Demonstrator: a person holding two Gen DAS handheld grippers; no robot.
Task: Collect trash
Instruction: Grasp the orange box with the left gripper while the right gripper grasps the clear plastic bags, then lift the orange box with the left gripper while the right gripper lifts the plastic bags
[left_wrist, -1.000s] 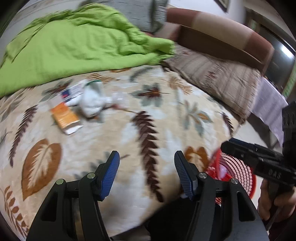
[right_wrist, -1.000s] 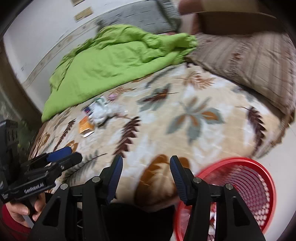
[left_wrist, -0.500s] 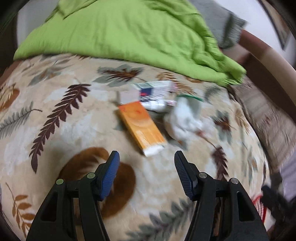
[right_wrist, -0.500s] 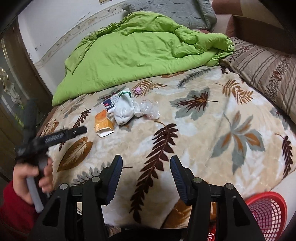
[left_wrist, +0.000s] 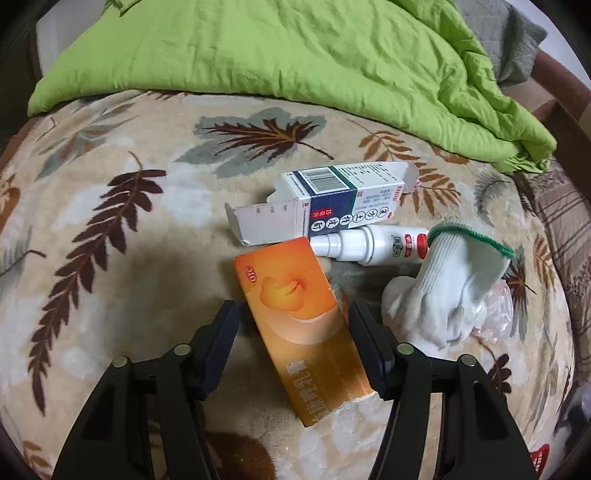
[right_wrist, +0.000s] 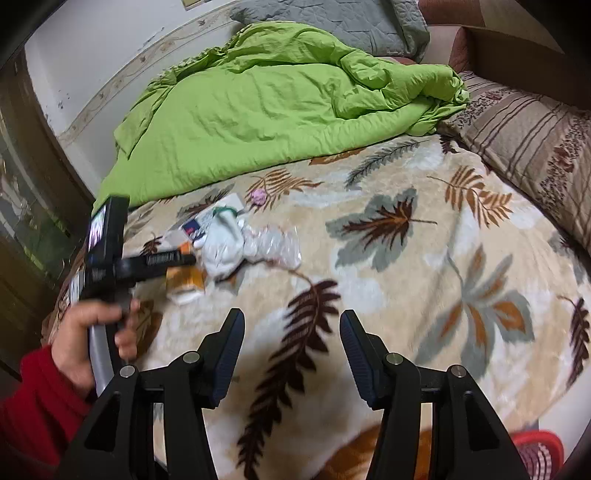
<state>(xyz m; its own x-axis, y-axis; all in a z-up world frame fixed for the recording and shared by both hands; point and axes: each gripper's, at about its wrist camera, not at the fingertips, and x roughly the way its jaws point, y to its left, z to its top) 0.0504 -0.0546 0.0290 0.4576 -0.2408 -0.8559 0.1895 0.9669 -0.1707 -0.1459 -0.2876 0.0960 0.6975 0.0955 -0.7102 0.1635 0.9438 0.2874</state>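
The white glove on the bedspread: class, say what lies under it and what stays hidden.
Crinkled clear plastic pokes out from beneath the white glove; the glove's cuff overlaps the red-capped end of the spray bottle. Whatever else is beneath is covered.

The left gripper (left_wrist: 291, 328), its jaws just closing, tilts steeply down; the right gripper (right_wrist: 291, 345) seems idle, jaws apart.

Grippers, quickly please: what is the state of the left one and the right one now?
Left gripper: open, has just been closing, astride the orange box; not yet gripping.
Right gripper: open, holding nothing.
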